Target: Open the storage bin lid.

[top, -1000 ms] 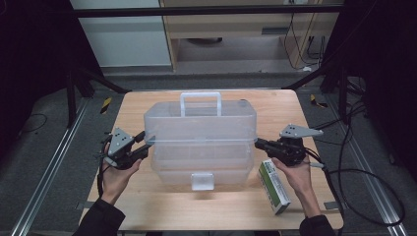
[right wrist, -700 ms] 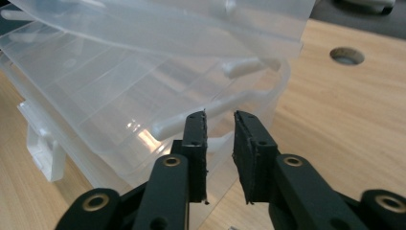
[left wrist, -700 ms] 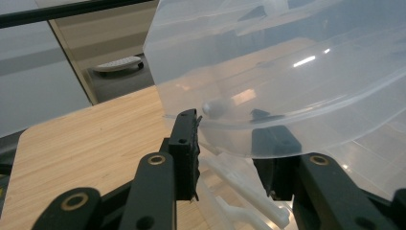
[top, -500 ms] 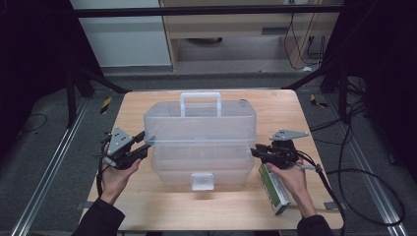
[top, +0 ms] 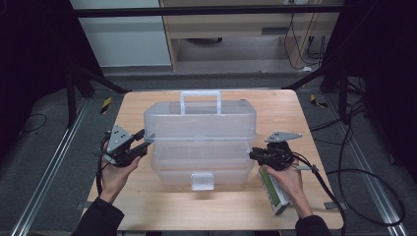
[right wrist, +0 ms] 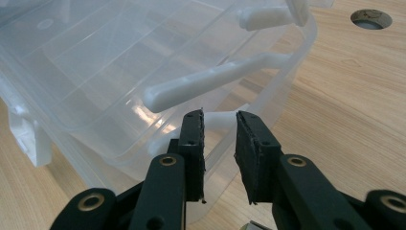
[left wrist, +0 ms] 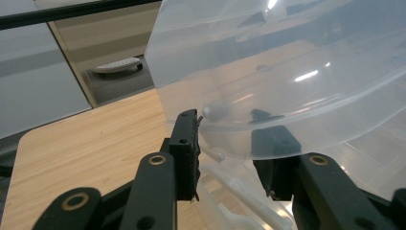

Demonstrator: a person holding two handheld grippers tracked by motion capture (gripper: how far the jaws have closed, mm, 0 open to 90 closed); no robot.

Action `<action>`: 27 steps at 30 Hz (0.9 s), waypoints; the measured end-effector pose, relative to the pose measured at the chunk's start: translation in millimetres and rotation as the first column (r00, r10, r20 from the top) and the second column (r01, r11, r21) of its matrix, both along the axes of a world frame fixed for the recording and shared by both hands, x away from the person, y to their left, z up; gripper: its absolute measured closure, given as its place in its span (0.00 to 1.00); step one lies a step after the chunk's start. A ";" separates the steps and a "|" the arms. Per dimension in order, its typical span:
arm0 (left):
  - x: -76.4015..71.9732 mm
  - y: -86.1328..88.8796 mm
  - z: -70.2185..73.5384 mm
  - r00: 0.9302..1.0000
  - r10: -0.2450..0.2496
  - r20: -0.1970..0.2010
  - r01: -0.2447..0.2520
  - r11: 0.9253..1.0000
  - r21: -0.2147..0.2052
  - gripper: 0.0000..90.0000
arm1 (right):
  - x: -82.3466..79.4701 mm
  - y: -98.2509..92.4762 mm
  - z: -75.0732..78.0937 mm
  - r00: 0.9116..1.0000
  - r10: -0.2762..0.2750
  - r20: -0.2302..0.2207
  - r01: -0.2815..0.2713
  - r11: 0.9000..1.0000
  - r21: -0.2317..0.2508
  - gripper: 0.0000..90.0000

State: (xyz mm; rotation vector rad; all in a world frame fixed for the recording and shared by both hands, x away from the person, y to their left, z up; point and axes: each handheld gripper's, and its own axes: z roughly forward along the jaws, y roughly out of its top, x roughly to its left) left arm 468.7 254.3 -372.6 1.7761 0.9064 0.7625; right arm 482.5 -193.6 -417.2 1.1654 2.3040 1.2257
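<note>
Left gripper clamped on the left rim of clear storage box; right gripper narrowly open, just been closing, nothing gripped, box directly ahead on table.

Tabletop brightly lit, surroundings dark; close plastic glares, soft.

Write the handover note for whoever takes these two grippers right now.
Left gripper: jaws astride the raised top tier's rim at the clear storage box's left end; grip unclear.
Right gripper: jaws just closing, nothing between them, by the box's right end near a white link arm.
Box mid-table, front latch down. Green carton under the right hand.
Done: top tier lifted.
Left: likely finish opening.
</note>
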 end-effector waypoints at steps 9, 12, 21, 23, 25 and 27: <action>8.4 0.0 9.5 1.000 -0.001 0.011 0.001 1.000 -0.014 0.70 | -0.5 0.7 0.0 1.000 -0.009 -0.004 0.009 1.000 0.001 0.82; 13.2 -0.1 14.3 1.000 0.003 0.020 -0.002 1.000 -0.024 0.71 | -1.1 0.9 0.1 1.000 -0.015 -0.010 0.015 1.000 0.005 0.82; 26.9 -1.2 23.9 0.999 0.021 0.037 -0.018 0.998 -0.066 0.72 | -0.8 -0.5 -0.7 1.000 -0.015 -0.013 0.015 1.000 0.018 0.82; 31.0 -1.6 26.0 0.999 0.029 0.038 -0.026 0.997 -0.078 0.72 | -0.8 -0.4 -0.8 1.000 -0.014 -0.013 0.014 1.000 0.019 0.82; 32.2 -1.9 26.7 0.999 0.033 0.040 -0.030 0.997 -0.077 0.73 | -0.9 -0.3 -0.8 1.000 -0.014 -0.013 0.014 1.000 0.019 0.82; 32.6 -3.4 27.5 0.999 0.044 0.018 -0.042 0.995 -0.089 0.73 | -0.8 -0.4 -0.9 1.000 -0.013 -0.013 0.013 1.000 0.021 0.82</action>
